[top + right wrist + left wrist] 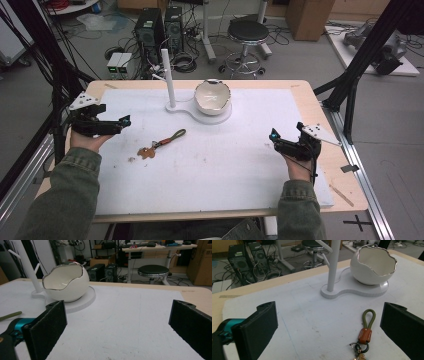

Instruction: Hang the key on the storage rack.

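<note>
Sleeves in green cloth reach in from the near edge of the desk (pixel 320 105), each hand holding a claw out over a white mat (pixel 225 160) that covers most of the top. On the mat's far side stands a white stand (pixel 200 112) with an upright peg post (pixel 167 75) and a round base, and on that base sits an eggshell-shaped bowl (pixel 212 96) with a jagged rim. Left claw (pixel 125 121) hangs at the mat's left edge, its jaws set wide apart and gripping nothing; right claw (pixel 273 135) hovers over the right part of the mat, likewise spread and empty. Between them, nearer the left hand, the keyring (pixel 161 144) lies flat on the mat: an olive loop, a brown leather tab and a small metal clasp, well apart from the stand and bowl. Seen from the left claw's camera, the keyring (pixel 365 333) lies just ahead, between the jaws' line of sight. By this evidence the work has scarcely begun: the keyring is not yet grasped, and lifting it, then hanging it on the post or dropping it in the bowl, appears to remain.
</note>
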`<state>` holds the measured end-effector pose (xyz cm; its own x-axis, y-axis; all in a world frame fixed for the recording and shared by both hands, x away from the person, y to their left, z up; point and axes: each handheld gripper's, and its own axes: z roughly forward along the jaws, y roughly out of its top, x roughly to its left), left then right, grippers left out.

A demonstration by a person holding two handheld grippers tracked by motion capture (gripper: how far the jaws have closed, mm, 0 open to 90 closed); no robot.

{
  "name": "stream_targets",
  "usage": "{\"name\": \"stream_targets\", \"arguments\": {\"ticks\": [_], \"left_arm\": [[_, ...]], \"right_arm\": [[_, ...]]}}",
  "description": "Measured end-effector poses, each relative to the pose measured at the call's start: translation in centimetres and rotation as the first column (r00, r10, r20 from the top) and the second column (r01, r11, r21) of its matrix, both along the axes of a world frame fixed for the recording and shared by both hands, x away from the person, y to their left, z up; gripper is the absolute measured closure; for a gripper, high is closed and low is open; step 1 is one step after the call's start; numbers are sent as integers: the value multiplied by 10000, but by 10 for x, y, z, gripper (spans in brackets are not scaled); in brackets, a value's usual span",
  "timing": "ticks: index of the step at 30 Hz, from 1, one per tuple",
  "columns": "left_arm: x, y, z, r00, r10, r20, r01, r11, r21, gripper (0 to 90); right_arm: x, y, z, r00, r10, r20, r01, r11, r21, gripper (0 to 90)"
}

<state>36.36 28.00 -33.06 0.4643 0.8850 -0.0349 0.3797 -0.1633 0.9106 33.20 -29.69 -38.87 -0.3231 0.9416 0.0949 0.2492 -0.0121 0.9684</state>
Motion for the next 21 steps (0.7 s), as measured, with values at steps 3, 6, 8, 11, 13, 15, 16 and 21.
{"name": "stream_targets", "arguments": {"ticks": [3,6,8,11,13,15,16,21], "left_arm": [[3,-5,2,9999,-125,-69,126,9999,24,17],[6,-9,4,9996,-273,-116,274,9996,46,17],[8,-12,4,9993,-346,-131,346,9994,31,17],[12,-17,3,9983,-517,-250,521,9985,145,17],[14,-21,3,9968,-699,-394,708,9972,220,17],[17,-24,4,9953,-846,-480,864,9956,354,17],[18,-26,5,9943,-920,-540,944,9946,430,17],[25,-36,9,9900,-1205,-728,1251,9902,626,17]], "right_arm": [[0,0,0,10000,16,-6,-16,10000,-56,6],[0,1,0,10000,23,-15,-23,9999,-98,6],[0,1,0,10000,21,-30,-21,10000,-91,6],[0,1,-1,10000,26,-27,-26,10000,-73,6],[0,0,-1,10000,37,-21,-37,10000,-78,6],[0,0,-1,10000,30,-35,-30,10000,-69,6],[0,0,-1,10000,33,-21,-33,10000,-79,6],[0,1,-1,10000,13,-1,-13,9999,-129,6]]}}
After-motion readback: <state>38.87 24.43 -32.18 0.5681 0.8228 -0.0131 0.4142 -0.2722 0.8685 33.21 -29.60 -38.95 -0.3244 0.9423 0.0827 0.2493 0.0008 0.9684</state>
